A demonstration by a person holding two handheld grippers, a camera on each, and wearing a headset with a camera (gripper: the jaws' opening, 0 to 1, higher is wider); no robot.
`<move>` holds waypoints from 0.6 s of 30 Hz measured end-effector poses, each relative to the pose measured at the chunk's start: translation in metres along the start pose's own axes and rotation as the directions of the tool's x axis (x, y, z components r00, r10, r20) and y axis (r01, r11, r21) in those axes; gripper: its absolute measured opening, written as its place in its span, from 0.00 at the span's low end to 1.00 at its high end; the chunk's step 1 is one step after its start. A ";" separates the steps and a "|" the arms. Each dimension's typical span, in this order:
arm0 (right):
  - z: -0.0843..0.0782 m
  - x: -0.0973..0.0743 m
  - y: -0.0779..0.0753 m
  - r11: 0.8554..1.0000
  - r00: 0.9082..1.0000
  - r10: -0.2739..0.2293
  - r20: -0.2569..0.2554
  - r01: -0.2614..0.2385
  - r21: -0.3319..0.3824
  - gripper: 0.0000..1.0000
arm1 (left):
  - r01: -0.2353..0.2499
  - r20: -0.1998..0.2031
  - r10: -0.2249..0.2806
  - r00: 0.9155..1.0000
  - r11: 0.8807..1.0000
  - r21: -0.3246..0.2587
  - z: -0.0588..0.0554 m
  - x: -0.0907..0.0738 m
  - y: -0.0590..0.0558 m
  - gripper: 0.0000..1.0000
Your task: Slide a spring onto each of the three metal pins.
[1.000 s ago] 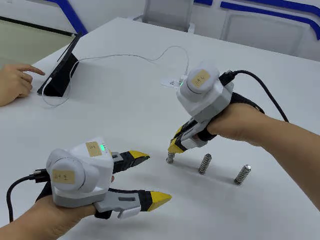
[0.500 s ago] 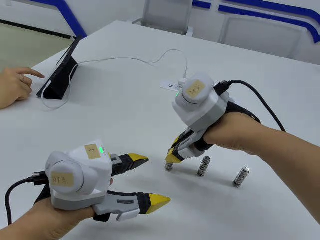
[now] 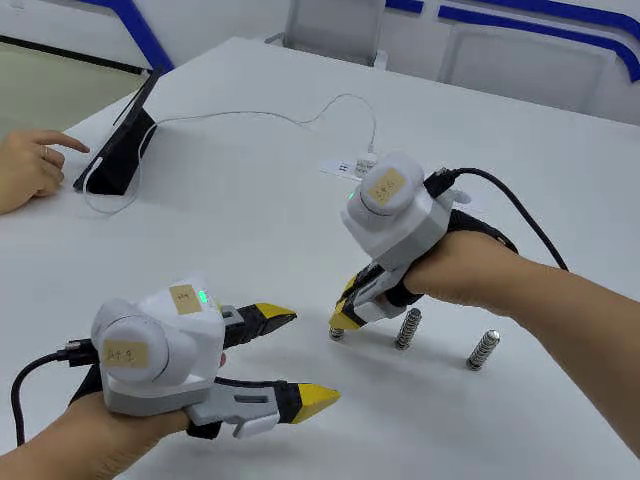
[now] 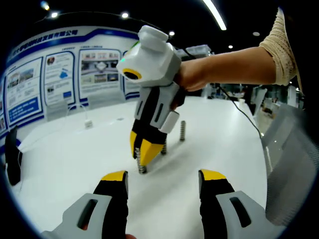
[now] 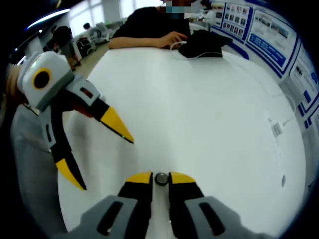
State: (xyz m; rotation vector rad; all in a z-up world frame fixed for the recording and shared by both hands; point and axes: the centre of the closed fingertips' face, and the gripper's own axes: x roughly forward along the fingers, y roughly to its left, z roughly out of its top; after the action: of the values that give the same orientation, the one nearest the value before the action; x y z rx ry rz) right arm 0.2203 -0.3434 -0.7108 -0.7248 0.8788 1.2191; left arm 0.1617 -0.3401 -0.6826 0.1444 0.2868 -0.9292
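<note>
Three metal pins stand in a row on the white table (image 3: 240, 240). The middle pin's spring (image 3: 407, 328) and the right pin's spring (image 3: 483, 349) stand free. My right gripper (image 3: 338, 322) points down over the left pin, shut on its spring (image 3: 337, 333), which shows as a short stub under the tips. In the right gripper view the round metal end (image 5: 161, 178) sits pinched between the yellow tips. The left gripper view shows that spring (image 4: 142, 168) below the right gripper (image 4: 144, 152). My left gripper (image 3: 305, 357) hovers open at the front left, holding nothing.
A black tablet (image 3: 120, 140) stands at the far left with a white cable (image 3: 250, 115) running to a small adapter (image 3: 350, 165). A person's hand (image 3: 30, 165) rests beside the tablet. Bare tabletop lies between the grippers and the tablet.
My right gripper has sunk a little lower over the left pin, and less of the spring shows under its tips. The left gripper has barely moved.
</note>
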 end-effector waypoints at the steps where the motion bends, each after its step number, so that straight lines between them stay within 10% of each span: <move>1: 0.000 0.000 0.000 1.000 1.000 0.001 0.002 -0.001 0.001 0.15 | 0.000 0.000 0.000 1.000 1.000 -0.001 0.000 0.000 0.000 0.58; 18: -0.002 -0.044 -0.005 0.996 0.990 -0.091 0.106 0.090 0.007 0.26 | -0.014 0.003 0.014 1.000 1.000 0.013 0.008 0.000 0.004 0.61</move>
State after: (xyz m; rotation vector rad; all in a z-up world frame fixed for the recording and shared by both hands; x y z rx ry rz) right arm 0.2196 -0.3671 -0.6729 -0.6841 0.7515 1.1650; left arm 0.1664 -0.3398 -0.6748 0.1569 0.2767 -0.9176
